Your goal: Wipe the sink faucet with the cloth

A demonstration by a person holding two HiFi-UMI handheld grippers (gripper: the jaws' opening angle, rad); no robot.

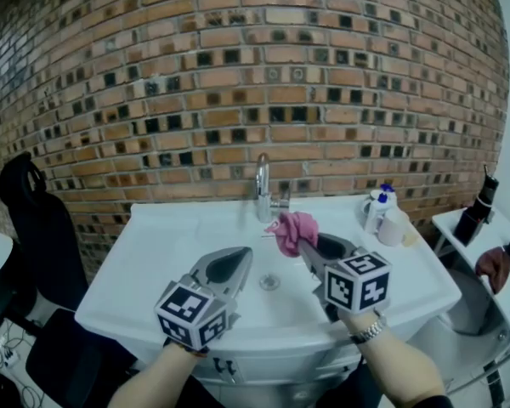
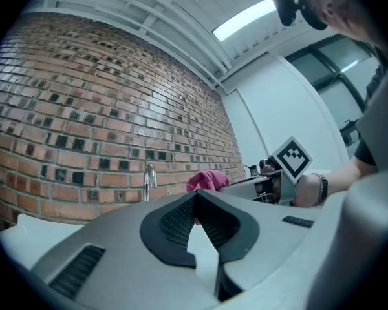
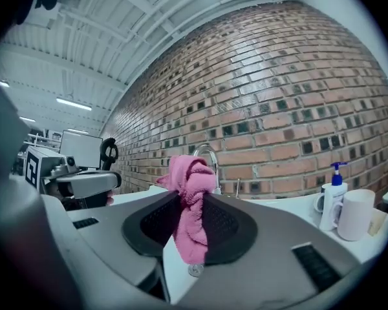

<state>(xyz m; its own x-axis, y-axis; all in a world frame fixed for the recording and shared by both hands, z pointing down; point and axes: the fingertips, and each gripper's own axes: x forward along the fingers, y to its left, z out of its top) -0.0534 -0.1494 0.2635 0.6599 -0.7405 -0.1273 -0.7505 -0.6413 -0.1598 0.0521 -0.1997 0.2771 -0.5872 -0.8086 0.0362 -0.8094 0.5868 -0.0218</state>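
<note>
A chrome faucet (image 1: 262, 187) stands at the back of the white sink (image 1: 174, 236), against the brick wall. My right gripper (image 1: 308, 245) is shut on a pink cloth (image 1: 294, 231), held above the basin just right of the faucet and a little in front of it. In the right gripper view the cloth (image 3: 191, 218) hangs bunched between the jaws (image 3: 193, 196), with the faucet (image 3: 210, 154) behind it. My left gripper (image 1: 238, 260) hovers over the basin to the left, shut with nothing in it. Its jaws (image 2: 195, 197) meet at the tips, and the faucet (image 2: 149, 176) shows beyond them.
A pump soap bottle (image 1: 378, 211) and a white cup (image 1: 394, 226) stand on the sink's back right corner. The drain (image 1: 269, 282) lies mid-basin. A black chair (image 1: 34, 228) is at the left. A side shelf with a dark bottle (image 1: 476, 212) is at the right.
</note>
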